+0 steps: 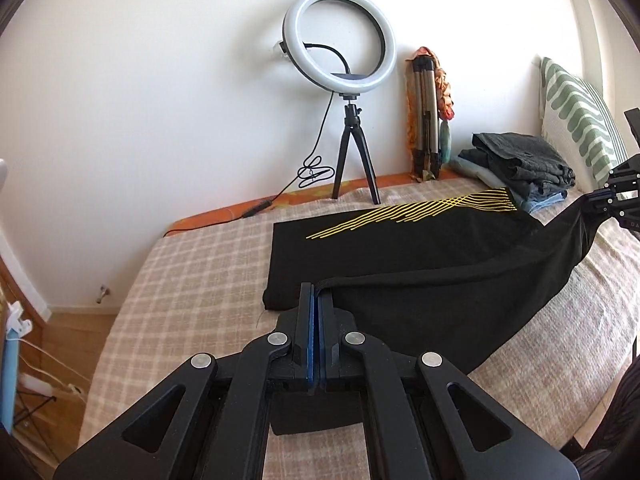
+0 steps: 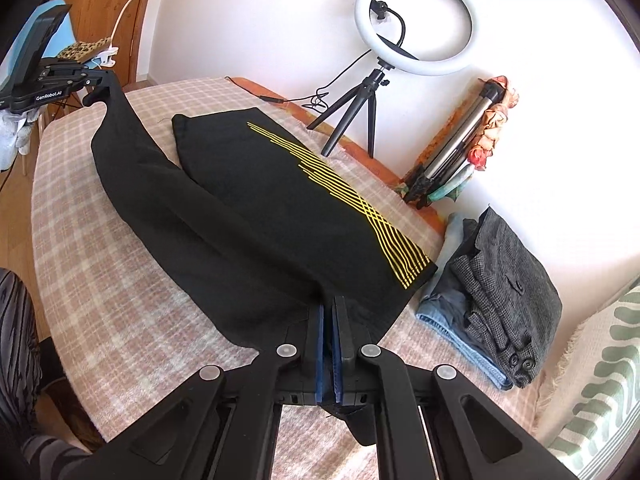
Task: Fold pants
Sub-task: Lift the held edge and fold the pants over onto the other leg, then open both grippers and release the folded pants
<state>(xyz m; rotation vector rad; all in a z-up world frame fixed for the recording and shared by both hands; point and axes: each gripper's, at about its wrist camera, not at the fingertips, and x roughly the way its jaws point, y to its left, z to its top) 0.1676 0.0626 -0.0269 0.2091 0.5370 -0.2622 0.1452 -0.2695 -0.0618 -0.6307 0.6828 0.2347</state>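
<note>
Both the left tool (image 1: pixel 318 300) and the right tool (image 2: pixel 329 312) are clamped on the black pants (image 2: pixel 248 200), so the lifted leg may slip out and drop crooked beside the yellow-striped leg (image 2: pixel 352 204) if 1 grip loosens.

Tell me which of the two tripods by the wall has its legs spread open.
The black tripod carrying the ring light stands with legs splayed on the bed. The silver tripod to its right leans against the wall, legs folded together.

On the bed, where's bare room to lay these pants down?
The checked blanket is bare between the black pants and the near edge. The far side is crowded: ring light tripod at the wall, folded clothes stack by the striped pillow.
</note>
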